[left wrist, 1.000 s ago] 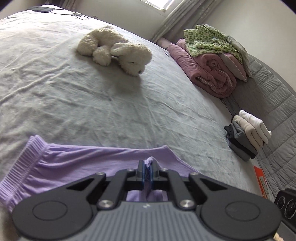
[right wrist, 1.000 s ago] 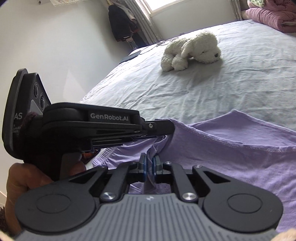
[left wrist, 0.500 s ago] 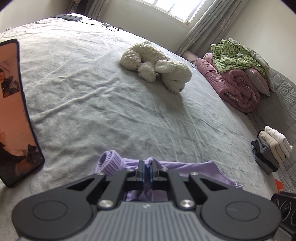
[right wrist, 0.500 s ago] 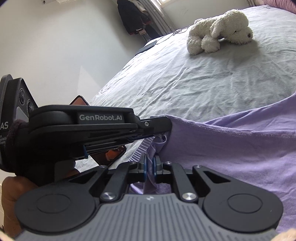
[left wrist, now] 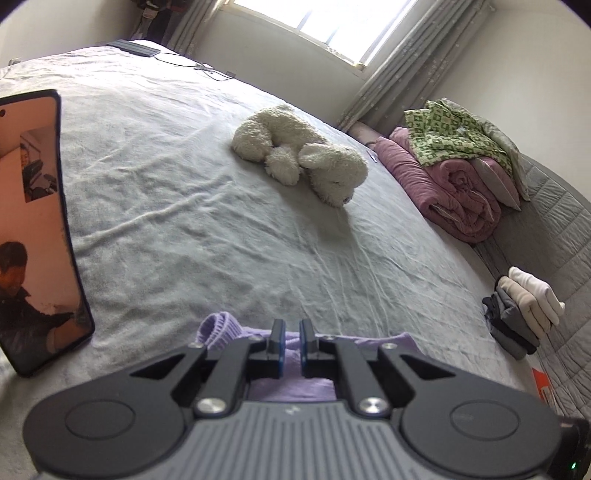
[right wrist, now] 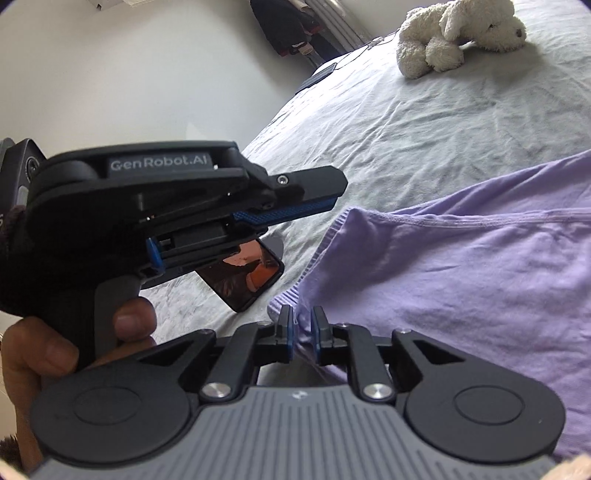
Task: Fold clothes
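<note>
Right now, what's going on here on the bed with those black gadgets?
A person is folding a lilac garment on a grey bedsheet, holding a two-finger gripper in each hand. The left gripper and right gripper are both open over the garment's edge, holding nothing. A phone stands propped nearby, a white plush dog lies further off, and folded clothes are stacked aside.

Daylight from a window [left wrist: 325, 22] with grey curtains [left wrist: 402, 62] falls on a grey bed [left wrist: 184, 192] beside white walls [right wrist: 147, 74].
</note>
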Demonstrator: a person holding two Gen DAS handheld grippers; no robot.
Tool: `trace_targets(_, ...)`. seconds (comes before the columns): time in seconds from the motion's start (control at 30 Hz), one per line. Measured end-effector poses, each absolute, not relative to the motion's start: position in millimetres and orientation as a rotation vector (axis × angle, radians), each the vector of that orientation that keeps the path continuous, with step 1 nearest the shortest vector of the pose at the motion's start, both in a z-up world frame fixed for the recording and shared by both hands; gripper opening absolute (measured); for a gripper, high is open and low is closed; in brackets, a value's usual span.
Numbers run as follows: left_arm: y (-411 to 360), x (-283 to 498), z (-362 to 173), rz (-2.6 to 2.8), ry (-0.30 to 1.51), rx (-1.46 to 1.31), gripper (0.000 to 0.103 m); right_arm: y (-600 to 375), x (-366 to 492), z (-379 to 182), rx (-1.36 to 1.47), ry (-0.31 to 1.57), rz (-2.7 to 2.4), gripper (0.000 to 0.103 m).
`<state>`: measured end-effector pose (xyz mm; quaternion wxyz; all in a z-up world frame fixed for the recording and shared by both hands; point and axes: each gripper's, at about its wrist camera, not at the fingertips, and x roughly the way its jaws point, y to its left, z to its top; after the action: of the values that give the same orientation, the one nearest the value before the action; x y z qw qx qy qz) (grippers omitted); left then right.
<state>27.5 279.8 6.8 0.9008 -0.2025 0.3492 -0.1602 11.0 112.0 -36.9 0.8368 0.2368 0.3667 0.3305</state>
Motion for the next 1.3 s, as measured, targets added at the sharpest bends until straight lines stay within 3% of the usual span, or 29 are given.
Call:
trace_targets(0.5, 278.2, -3.3, -39.0, -0.062, 0.554, -0.225, 0.006, -9.0, -91.7, -33.1, 0.455, 0.676, 0.385, 0.034)
trace_targets(0.7, 280.5, -19.7, -22.4, -0.053, 0.53, -0.343, 0.007, -49.7, -97.3, -23.3, 0.4, 0.654, 0.302, 0.034)
trace_targets(1.0, 240.3, -28.8, -39.3, -0.229, 0.585, -0.237, 0.021, -102.9, -86.6, -22.1, 0.241, 0.692, 0.206, 0.034)
trace_targets(1.2, 237.6, -30.3, -50.3, -0.218, 0.606, -0.215, 0.021, -112.1, -66.1, -16.6, 0.146, 0.693, 0.242, 0.034)
trace_targets(1.3, 228.3, -32.2, -44.1, -0.205, 0.587, -0.176, 0.028, -105.1, -51.1, -17.1, 0.092, 0.69, 0.28, 0.034)
